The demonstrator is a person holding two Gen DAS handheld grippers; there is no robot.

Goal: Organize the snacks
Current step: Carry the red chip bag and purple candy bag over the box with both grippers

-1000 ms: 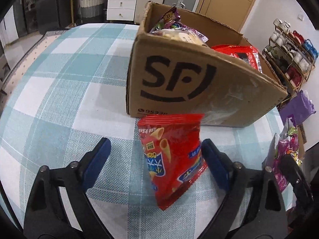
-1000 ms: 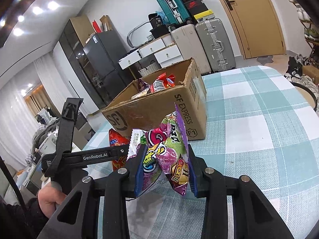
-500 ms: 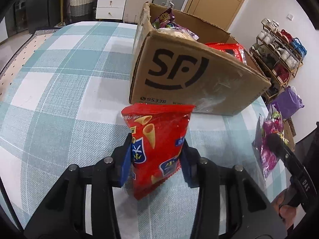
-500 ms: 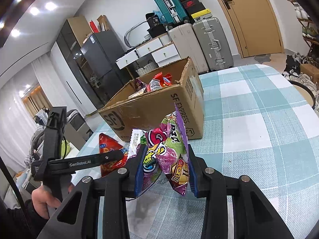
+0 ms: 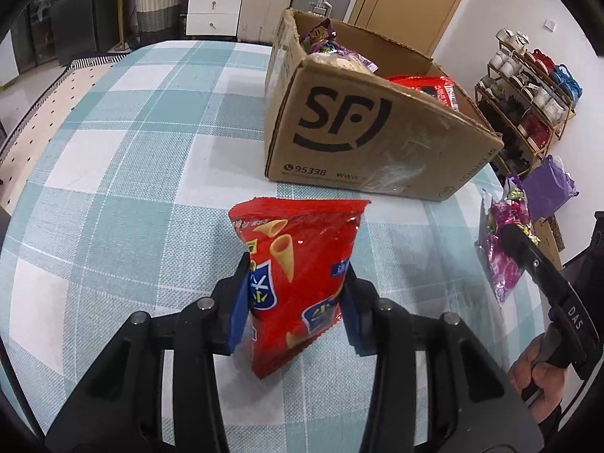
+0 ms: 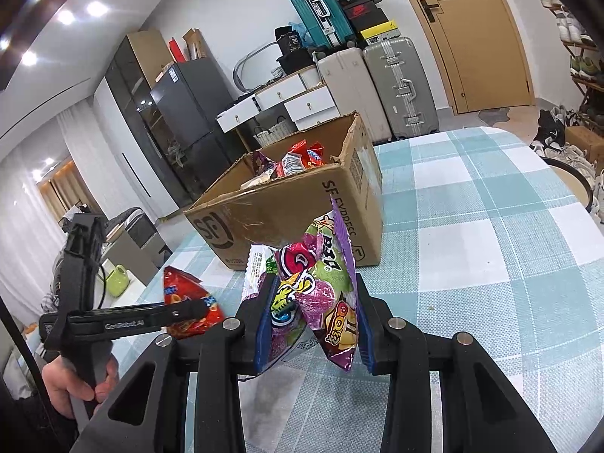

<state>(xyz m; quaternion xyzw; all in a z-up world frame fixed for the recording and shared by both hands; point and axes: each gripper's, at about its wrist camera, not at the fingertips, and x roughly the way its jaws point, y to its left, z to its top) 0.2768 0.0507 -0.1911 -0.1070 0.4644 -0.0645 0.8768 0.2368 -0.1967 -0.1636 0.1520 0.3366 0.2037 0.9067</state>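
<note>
Box contents mostly hidden

White walls, wooden door, stacked suitcases, black fridge, shoe rack, ceiling spotlights

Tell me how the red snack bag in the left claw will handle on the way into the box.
The red snack bag looks puffy and probably light. Its glossy film, pinched mid-body by the left claw, may slip or crumple, so the cone snacks inside could crush. Its unsupported top will likely flop when tipped over the cardboard box.
</note>
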